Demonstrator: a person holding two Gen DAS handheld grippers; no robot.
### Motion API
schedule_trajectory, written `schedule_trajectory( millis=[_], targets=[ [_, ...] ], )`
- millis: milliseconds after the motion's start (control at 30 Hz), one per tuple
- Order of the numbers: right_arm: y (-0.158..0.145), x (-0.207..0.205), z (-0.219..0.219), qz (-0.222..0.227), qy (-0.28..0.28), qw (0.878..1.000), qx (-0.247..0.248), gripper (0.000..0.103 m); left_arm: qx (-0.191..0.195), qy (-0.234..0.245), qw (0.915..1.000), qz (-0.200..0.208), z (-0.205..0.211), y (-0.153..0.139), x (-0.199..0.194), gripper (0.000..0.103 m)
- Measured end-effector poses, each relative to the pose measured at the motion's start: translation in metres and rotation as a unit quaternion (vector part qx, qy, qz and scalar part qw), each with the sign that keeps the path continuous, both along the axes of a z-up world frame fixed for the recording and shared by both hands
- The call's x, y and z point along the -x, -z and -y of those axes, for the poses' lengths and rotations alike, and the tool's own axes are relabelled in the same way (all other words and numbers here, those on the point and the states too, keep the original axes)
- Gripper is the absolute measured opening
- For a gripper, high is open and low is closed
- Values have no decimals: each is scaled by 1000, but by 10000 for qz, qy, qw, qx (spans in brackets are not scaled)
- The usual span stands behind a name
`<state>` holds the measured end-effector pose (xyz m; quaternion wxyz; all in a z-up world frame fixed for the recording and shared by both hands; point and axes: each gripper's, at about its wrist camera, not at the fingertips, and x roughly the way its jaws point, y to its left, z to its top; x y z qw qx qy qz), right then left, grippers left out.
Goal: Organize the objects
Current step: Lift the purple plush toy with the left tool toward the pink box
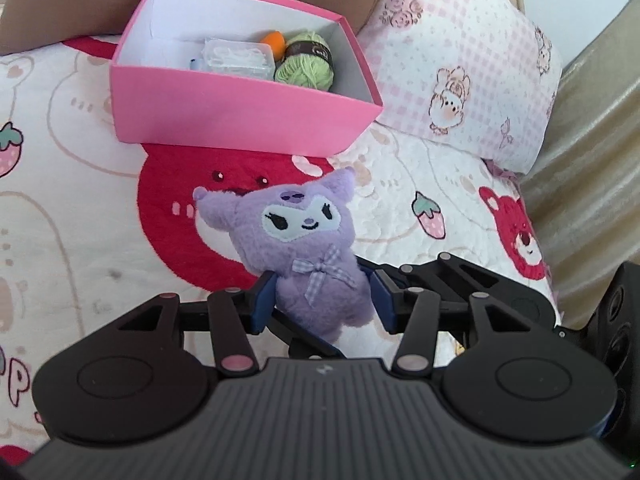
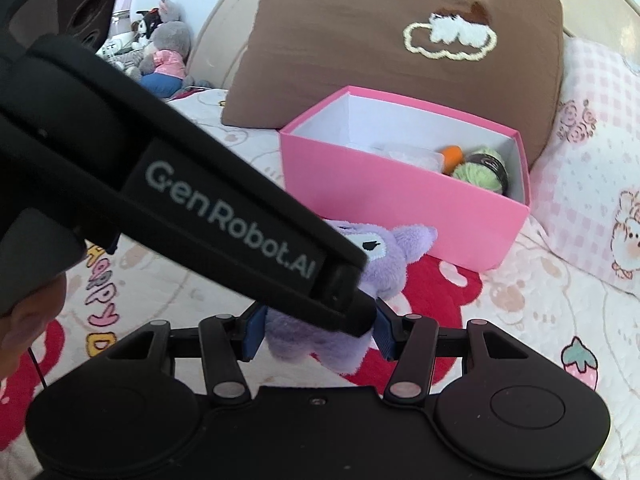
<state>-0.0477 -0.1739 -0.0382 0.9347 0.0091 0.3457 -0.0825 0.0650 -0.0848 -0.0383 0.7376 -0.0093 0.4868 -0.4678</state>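
A purple plush toy [image 1: 304, 236] with a checked bow hangs just above the bed blanket, in front of an open pink box [image 1: 240, 108]. My left gripper [image 1: 323, 300] has its blue pads against the toy's sides at the body. My right gripper [image 2: 320, 334] grips the same purple toy [image 2: 384, 268] lower down, its blue pads on both flanks. The left gripper's black body [image 2: 224, 208] crosses the right wrist view and hides much of the toy. Inside the pink box [image 2: 400, 200] lie a green yarn ball [image 1: 308, 64], an orange item [image 1: 274, 42] and a clear plastic case [image 1: 236, 58].
The blanket [image 1: 80, 208] carries red bear and strawberry prints. A brown pillow [image 2: 380, 48] stands behind the box, with a pink checked pillow [image 1: 472, 64] to its right. Stuffed toys [image 2: 164, 48] sit at the far left. A hand [image 2: 32, 312] shows at the left edge.
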Motion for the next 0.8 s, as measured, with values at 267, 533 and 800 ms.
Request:
schedule_trajectory(
  millis=[267, 533, 800],
  targets=[
    [-13, -2, -8, 158, -117, 9997, 128, 59, 116, -66, 9999, 43, -15, -15, -2, 48],
    [-27, -7, -9, 224, -177, 9996, -22, 59, 83, -119, 9998, 131, -23, -31, -3, 48],
    [-39, -14, -9, 328, -203, 9992, -117, 59, 84, -75, 9993, 360, -29, -48, -5, 48]
  ],
)
